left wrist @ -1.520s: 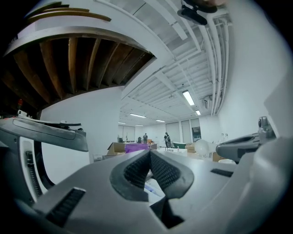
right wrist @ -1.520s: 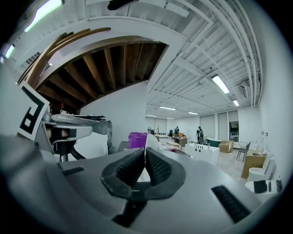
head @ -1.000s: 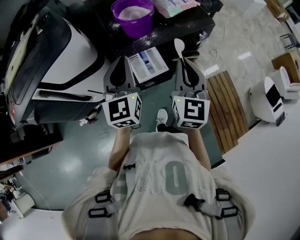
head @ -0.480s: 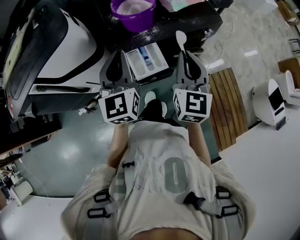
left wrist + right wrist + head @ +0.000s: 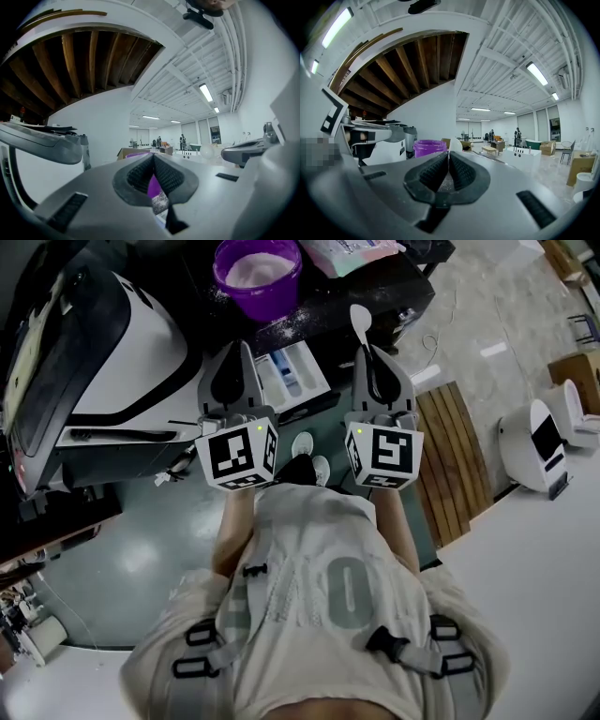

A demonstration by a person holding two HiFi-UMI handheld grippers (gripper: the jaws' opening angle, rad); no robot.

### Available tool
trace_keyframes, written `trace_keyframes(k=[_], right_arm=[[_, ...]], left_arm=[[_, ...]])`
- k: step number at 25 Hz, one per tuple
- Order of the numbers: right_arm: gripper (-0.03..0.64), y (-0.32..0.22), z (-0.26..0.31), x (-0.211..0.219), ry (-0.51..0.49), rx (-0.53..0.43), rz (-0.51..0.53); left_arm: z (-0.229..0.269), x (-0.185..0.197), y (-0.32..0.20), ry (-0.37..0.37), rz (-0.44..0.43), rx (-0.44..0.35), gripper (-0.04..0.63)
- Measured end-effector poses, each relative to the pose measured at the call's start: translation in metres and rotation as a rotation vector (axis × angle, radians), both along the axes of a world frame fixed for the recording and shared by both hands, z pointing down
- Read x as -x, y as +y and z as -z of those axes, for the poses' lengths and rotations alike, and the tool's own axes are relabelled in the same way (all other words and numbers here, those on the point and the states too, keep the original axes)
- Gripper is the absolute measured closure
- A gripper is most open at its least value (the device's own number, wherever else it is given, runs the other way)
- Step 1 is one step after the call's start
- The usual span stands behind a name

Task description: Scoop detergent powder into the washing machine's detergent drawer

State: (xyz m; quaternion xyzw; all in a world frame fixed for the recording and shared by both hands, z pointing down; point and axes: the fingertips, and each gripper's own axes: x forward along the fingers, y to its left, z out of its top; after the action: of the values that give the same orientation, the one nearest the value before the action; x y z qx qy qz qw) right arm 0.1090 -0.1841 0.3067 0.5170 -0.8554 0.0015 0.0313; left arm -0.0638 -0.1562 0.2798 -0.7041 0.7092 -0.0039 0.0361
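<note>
Two tools are hovering either side of the open drawer (image 5: 298, 374). The right tool (image 5: 367, 352) is pinching a white spoon (image 5: 360, 321), seemingly empty; the left tool (image 5: 240, 347) is sitting closed on nothing. Next, probably: dipping into the purple tub (image 5: 262, 276), then carrying level. Spilt powder is dusting the dark bench (image 5: 366, 292), and the green floor (image 5: 141, 549) is shining below.

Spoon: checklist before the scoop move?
1. Spoon gripped by right gripper: ok, jaws shut on its handle.
2. Spoon bowl empty: cannot tell.
3. Purple tub open, with powder inside: ok.
4. Detergent drawer pulled out: ok.
5. Left gripper free: ok, jaws shut on nothing.
</note>
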Motion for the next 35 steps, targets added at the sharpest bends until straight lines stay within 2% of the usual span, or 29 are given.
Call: trace_keyframes(k=[16,22,26,30,35], right_arm=[[0.607,-0.028,0.007,0.012,-0.019,0.01,-0.03],[0.606,-0.055,0.03,0.029,-0.019,-0.035,-0.007],[0.606,-0.076,0.05,0.045,0.034,-0.093,0.053],[0.606,-0.094,0.064,0.073,0.118,-0.119,0.163],[0.606,-0.117,0.071,0.11,0.266,-0.147,0.293]], left_arm=[[0.016,0.019,-0.037,-0.003,-0.029,-0.013,0.574],[0.016,0.038,-0.048,-0.003,-0.015,-0.009,0.574],[0.016,0.049,-0.055,-0.008,-0.008,-0.009,0.574],[0.013,0.062,-0.064,-0.003,0.001,-0.005,0.574],[0.005,0.078,-0.076,-0.012,0.015,0.006,0.574]])
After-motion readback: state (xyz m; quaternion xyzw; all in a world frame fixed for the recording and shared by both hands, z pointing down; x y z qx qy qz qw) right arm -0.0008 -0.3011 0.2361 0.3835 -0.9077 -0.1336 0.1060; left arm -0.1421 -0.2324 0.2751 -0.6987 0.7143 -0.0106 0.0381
